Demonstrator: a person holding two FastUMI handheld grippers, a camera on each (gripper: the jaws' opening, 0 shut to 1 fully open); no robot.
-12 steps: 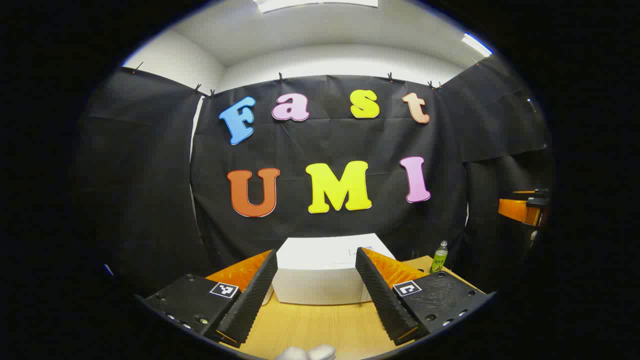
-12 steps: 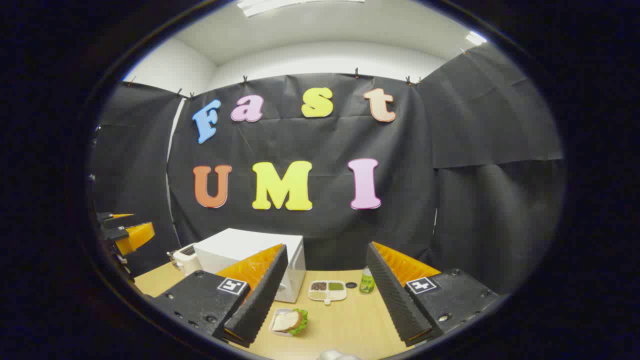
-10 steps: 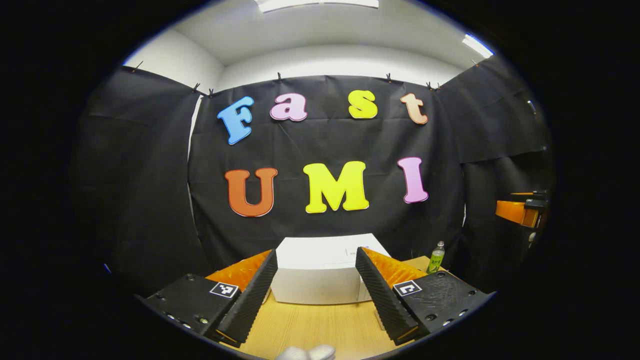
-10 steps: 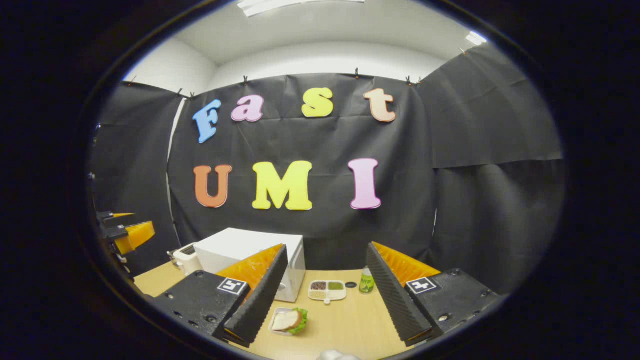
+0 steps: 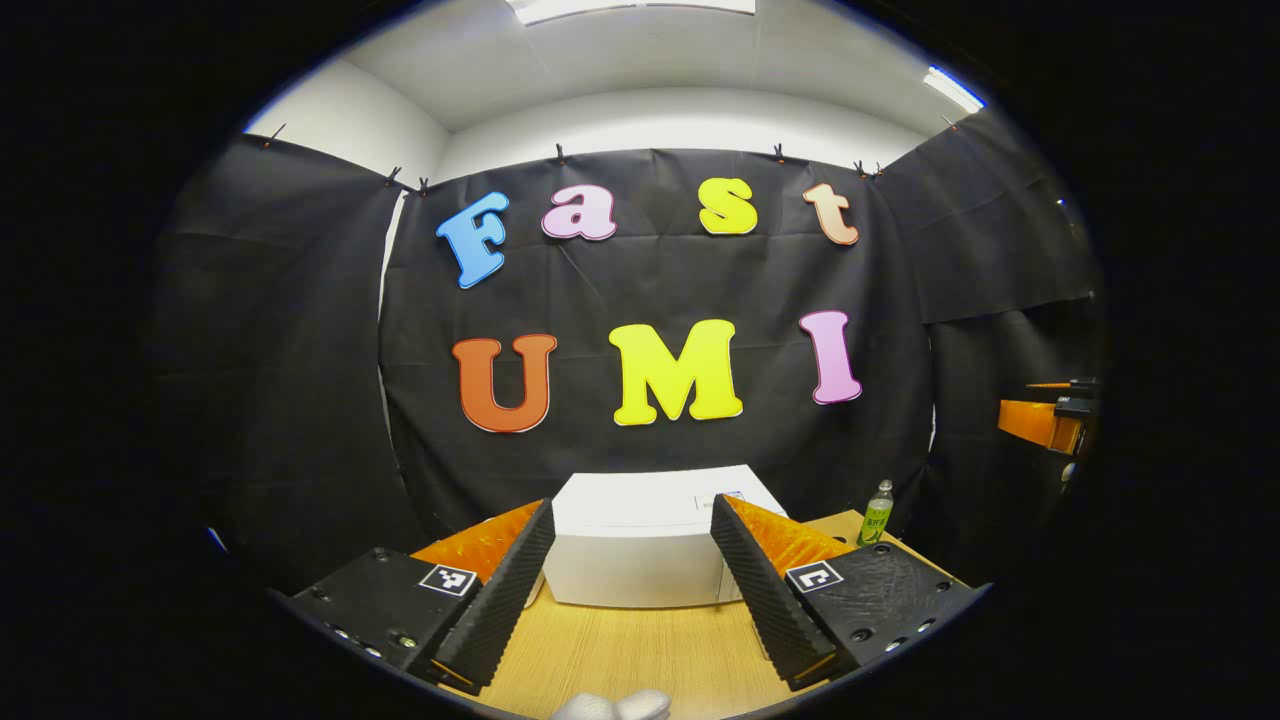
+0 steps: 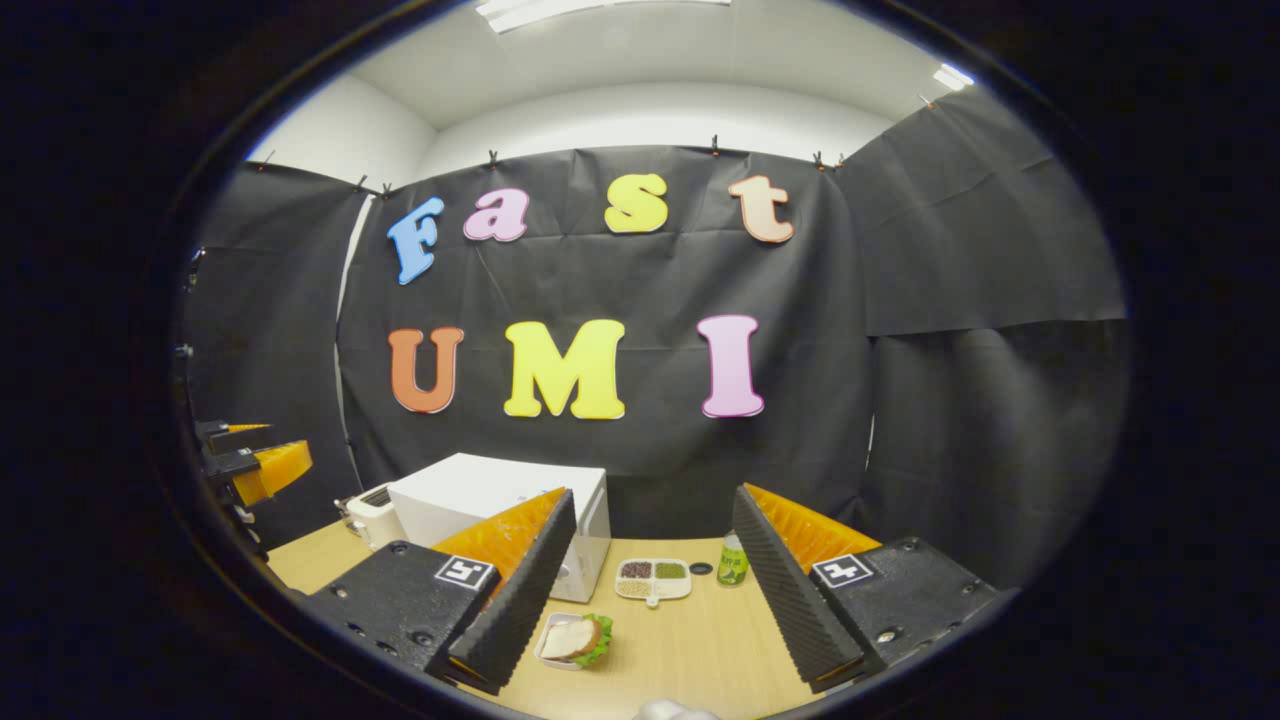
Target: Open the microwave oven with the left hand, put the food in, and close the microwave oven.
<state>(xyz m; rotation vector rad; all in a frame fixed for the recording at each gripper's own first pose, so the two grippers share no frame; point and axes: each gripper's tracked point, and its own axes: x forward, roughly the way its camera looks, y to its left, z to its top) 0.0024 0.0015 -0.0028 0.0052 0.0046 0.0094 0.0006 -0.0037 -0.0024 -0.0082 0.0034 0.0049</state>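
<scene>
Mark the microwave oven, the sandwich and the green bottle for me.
microwave oven (image 5: 640,535): left gripper view, on its white top face.
sandwich (image 6: 572,638): right gripper view, on the bread slice.
green bottle (image 5: 877,517): left gripper view, on its labelled body.

bystanders on the desk (image 6: 690,650)
a green bottle (image 6: 735,563) stands just beside a divided tray (image 6: 654,579) of grains; a toaster (image 6: 372,513) sits at the far left edge.
</scene>
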